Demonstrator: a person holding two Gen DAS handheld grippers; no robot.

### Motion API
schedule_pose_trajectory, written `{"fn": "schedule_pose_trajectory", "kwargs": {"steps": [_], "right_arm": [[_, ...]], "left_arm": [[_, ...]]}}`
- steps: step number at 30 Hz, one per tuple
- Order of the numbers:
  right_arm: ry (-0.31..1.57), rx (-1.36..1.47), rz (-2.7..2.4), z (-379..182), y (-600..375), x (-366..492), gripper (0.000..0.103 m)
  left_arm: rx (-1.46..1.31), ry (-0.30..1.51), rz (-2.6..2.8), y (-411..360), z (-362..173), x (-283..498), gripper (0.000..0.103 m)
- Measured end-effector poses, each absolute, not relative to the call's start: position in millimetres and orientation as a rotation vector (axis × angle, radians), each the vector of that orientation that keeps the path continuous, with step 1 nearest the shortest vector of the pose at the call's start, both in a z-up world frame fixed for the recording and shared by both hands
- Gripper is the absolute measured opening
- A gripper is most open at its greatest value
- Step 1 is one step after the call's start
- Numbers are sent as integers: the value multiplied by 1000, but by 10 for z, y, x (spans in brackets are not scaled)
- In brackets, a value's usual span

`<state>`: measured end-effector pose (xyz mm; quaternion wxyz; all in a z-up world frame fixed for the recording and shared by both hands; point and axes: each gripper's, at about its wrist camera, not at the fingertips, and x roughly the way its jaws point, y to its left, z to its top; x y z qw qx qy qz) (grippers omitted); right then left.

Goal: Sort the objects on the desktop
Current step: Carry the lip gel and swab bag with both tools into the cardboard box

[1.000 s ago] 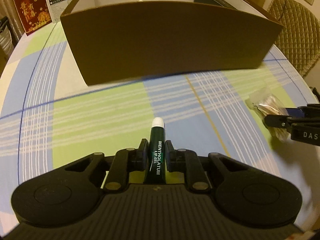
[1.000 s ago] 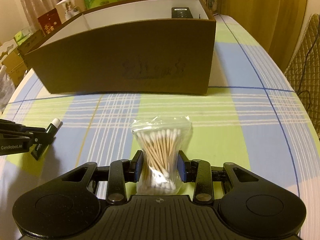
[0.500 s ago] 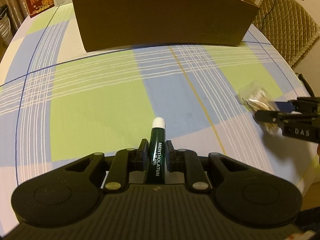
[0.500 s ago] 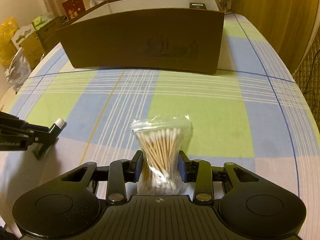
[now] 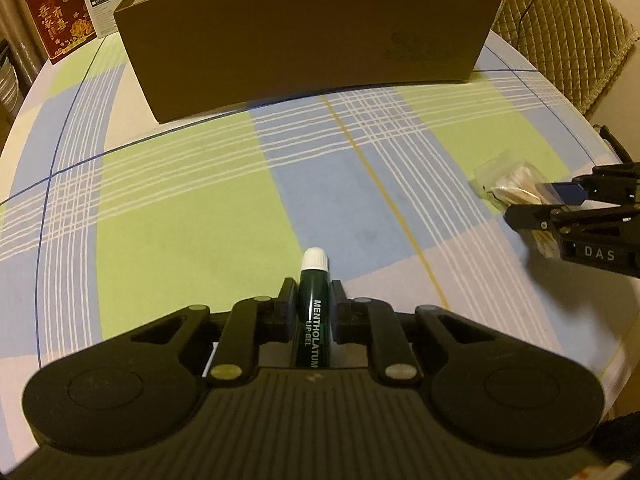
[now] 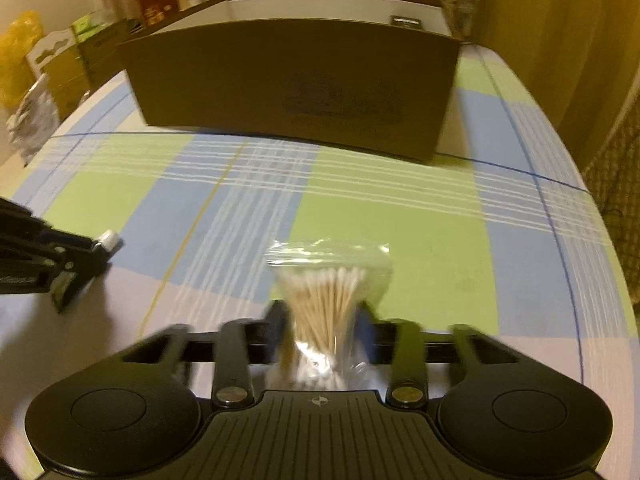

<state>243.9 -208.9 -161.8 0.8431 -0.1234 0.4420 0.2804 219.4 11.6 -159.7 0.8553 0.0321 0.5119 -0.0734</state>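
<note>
Left tongs (image 5: 313, 300) clenched on the lip gel tube (image 5: 314, 312), white cap forward; right tongs (image 6: 322, 328) clamped on the bag of cotton swabs (image 6: 328, 296), both above the near edge of the surface (image 5: 180, 220). We should lift each clear of the cardboard box (image 5: 312, 40) wall before letting go. Inside it, one dark item near the far right corner, possibly a remote.

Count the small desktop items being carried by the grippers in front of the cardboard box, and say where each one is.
2. The lip gel tube is clamped in the left gripper; the bag of cotton swabs is squeezed in the right gripper. The box may hide more.
</note>
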Motion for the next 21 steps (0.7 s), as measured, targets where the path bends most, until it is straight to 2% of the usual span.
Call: {"fn": "schedule_pose_trajectory", "kwargs": {"steps": [4,21], "right_arm": [[948,-242,601,-1600,-2085,2430,25],[935,-182,614,-1437,-2080,2397,24]], "left_arm": [[36,1087,-155,142,-1590,2176,13],[27,1036,-153,119,-1326,2116,13]]}}
